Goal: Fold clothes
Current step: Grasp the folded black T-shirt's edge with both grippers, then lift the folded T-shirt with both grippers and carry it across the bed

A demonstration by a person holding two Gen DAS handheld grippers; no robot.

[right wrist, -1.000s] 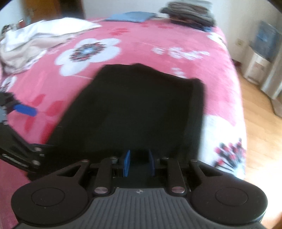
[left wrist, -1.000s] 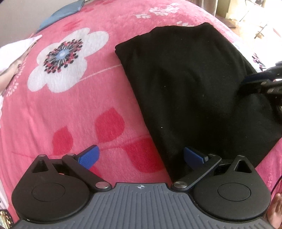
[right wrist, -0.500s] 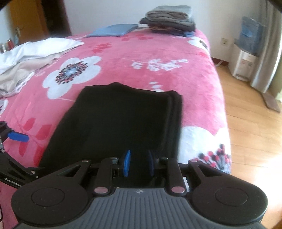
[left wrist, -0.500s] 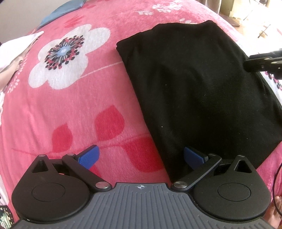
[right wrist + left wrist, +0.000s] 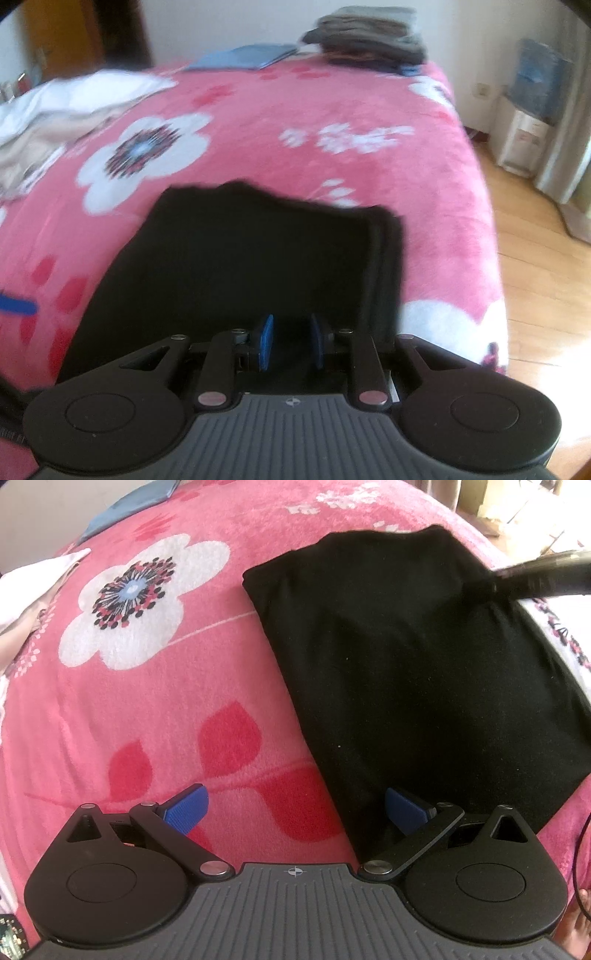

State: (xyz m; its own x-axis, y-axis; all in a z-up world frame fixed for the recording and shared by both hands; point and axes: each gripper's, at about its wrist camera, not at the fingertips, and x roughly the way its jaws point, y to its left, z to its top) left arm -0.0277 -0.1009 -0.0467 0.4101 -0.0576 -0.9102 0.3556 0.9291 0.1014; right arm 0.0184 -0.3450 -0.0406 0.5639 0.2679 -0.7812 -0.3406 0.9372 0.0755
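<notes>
Pink floral bedding [image 5: 122, 709] is filling both views. Left gripper [image 5: 293, 810] is hovering wide open over the near left edge of the black garment [image 5: 406, 672], one pad above it. Right gripper [image 5: 288, 345], narrowly parted and holding nothing, is hanging over the garment's near end. The garment is lying folded flat with layers stacked along its right edge [image 5: 384, 266]; a careless pinch could be dragging those layers askew.
</notes>
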